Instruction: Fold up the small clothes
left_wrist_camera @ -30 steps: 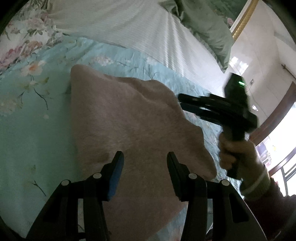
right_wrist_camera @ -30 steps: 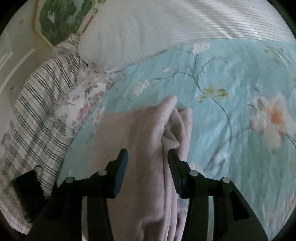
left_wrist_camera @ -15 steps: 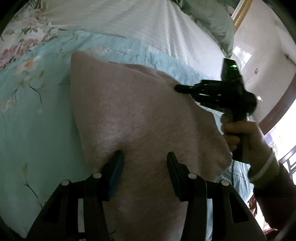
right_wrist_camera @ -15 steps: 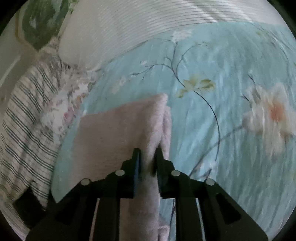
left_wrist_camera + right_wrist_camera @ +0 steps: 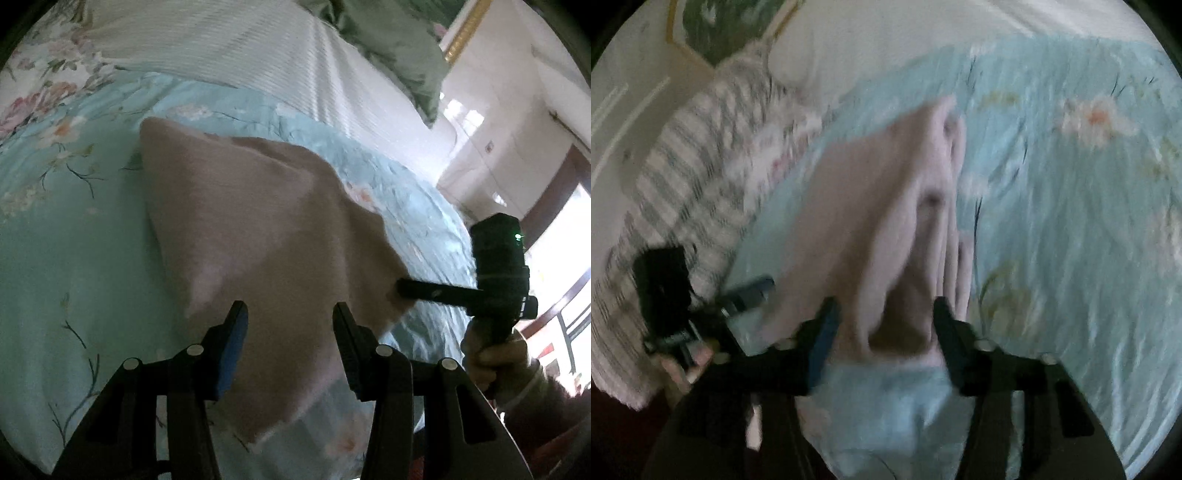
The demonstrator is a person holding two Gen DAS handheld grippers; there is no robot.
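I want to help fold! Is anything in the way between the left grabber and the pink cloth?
No, nothing visible is in the way. The left gripper hangs open right over the pink cloth, which lies on the blue flowered bedspread. The right gripper is at the cloth's far right edge, off to the side.

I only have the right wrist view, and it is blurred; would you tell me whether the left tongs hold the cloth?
Observer: No. The left tongs are open and hover over the pink cloth without gripping it.
Operator: Thank you. Where do my right tongs sit from your side?
Observer: In the left view, the tip of the right tongs is at the cloth's right edge. I cannot tell whether it touches.
Operator: Is my unit's indicator on?
Observer: Yes, a green light shows on its body, above the handle.
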